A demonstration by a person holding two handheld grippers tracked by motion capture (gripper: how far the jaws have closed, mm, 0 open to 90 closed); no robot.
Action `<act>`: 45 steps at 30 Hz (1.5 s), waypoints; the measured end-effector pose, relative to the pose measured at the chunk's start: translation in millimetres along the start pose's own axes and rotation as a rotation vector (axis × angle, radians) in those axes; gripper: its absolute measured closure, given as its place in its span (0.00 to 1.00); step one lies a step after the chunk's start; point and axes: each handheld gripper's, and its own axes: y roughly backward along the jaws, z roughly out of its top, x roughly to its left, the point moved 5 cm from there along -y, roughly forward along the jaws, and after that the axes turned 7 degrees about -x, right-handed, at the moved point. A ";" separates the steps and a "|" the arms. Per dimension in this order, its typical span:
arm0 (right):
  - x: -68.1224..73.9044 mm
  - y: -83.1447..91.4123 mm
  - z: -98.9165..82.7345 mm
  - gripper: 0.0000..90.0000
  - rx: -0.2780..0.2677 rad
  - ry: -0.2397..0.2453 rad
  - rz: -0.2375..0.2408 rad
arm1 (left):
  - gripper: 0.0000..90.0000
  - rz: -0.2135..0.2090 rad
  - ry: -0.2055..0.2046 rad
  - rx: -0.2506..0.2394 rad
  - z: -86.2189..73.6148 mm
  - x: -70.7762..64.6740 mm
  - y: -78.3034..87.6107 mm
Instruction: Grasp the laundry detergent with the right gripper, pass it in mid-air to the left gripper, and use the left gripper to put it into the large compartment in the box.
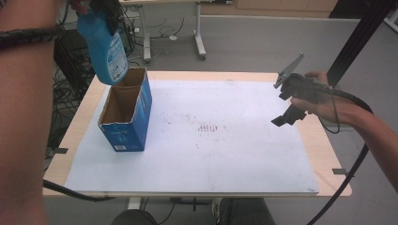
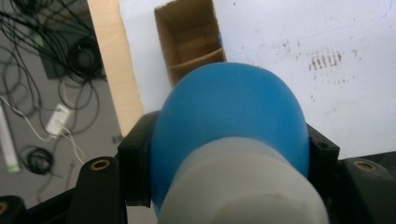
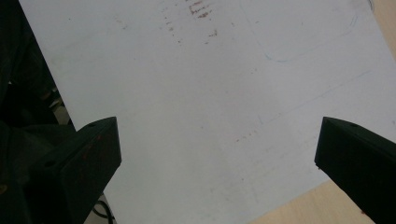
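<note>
My left gripper (image 1: 105, 14) is shut on a blue bottle (image 1: 104, 47) with a printed label, held high over the far left of the table. Directly beneath it stands an open blue cardboard box (image 1: 127, 110) with a brown inside and a divider. In the left gripper view the blue bottle (image 2: 231, 126) and its white cap bulge between the jaws, and the box (image 2: 191, 39) opening lies below. My right gripper (image 1: 287, 110) hovers open above the table's right side; its jaws in the right gripper view stand wide apart over the bare white mat (image 3: 196, 93).
A white mat (image 1: 211, 140) with faint reddish marks covers the wooden table (image 1: 324, 145). Cables (image 1: 70, 70) lie tangled on the floor to the left. Another desk's legs (image 1: 199, 42) stand behind the table.
</note>
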 end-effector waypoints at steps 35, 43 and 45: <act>4.7 1.6 -3.0 0.00 0.017 0.027 -0.007 | 0.41 0.001 0.304 0.005 -9.7 29.7 -33.4; 4.7 2.2 0.2 0.00 0.014 0.044 -0.011 | 0.41 0.015 0.300 0.010 -10.6 32.6 -39.5; 4.4 2.7 1.4 0.00 0.012 0.046 -0.012 | 0.41 0.013 0.297 0.014 -10.8 32.4 -40.9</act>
